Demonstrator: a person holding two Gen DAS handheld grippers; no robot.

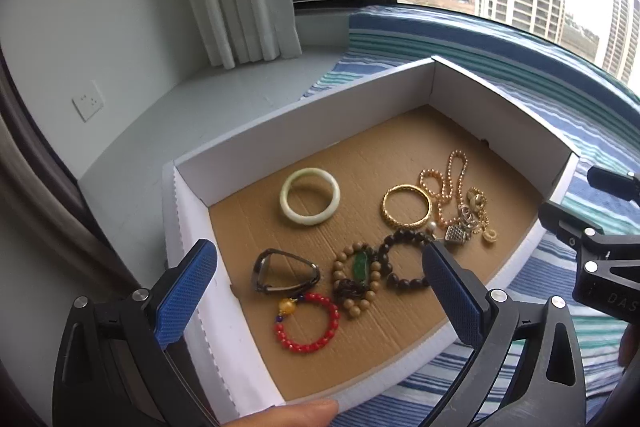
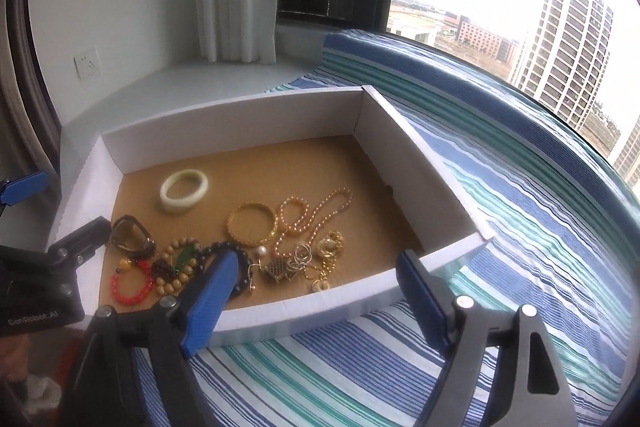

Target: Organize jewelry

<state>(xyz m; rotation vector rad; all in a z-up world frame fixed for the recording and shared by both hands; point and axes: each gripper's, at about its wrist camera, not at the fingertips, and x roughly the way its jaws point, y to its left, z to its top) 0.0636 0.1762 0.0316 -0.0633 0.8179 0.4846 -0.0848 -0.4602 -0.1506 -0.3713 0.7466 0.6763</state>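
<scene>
A: We are looking at a box (image 1: 308, 131) of white matt card, its floor showing bare brown corrugated cardboard.

B: We are seeing a pale bangle (image 1: 310, 202) shining smooth like polished stone, and a gold bangle (image 1: 407, 207) gleaming like textured metal.

A: We are noticing glossy red beads (image 1: 307, 323), matt tan wooden-looking beads (image 1: 357, 281) and dark polished ones (image 1: 404, 261).

B: We are finding the striped cloth (image 2: 520, 211) woven and matt, and the hand-held gripper pads (image 1: 186, 291) looking like dimpled blue rubber.
</scene>
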